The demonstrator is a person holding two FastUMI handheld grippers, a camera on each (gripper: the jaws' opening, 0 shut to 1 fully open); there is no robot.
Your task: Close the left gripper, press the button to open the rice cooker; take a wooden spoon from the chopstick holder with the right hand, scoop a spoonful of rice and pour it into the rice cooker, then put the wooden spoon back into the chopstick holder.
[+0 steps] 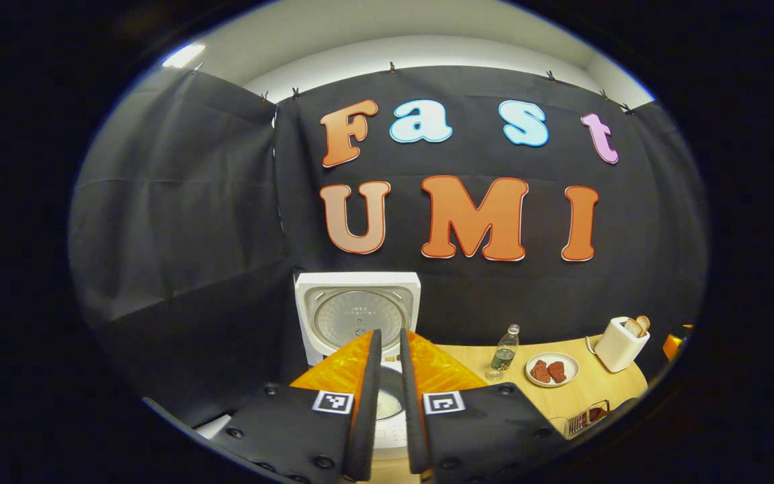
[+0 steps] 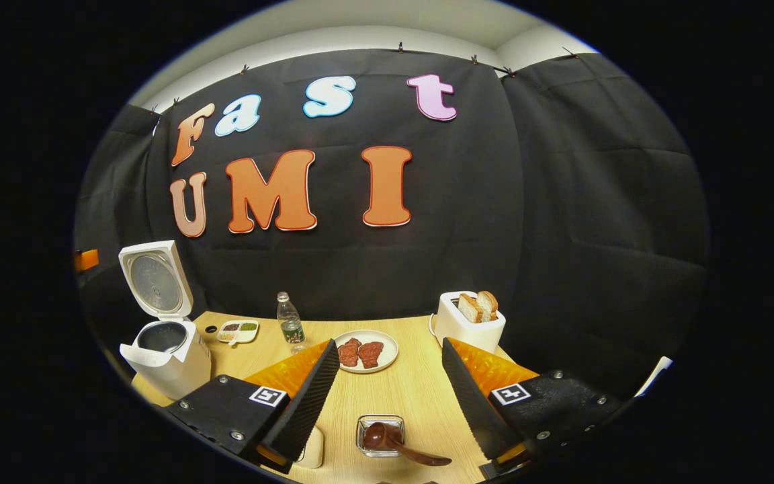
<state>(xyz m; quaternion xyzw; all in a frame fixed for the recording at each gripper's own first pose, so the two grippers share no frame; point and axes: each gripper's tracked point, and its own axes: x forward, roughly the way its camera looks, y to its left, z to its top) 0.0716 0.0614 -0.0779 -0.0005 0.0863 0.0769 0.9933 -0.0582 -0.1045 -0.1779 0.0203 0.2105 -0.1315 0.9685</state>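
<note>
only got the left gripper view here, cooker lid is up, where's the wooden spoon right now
Observer: The wooden spoon lies with its bowl in a small glass dish on the table, its handle sticking out over the rim.
Operator: is the right hand-held gripper on it
Observer: No. The right hand-held gripper is open, fingers wide apart, and the spoon shows between them, untouched.
Operator: anything beside the cooker i'm missing
Observer: A small divided tray sits on the table next to the rice cooker, apart from it.
</note>
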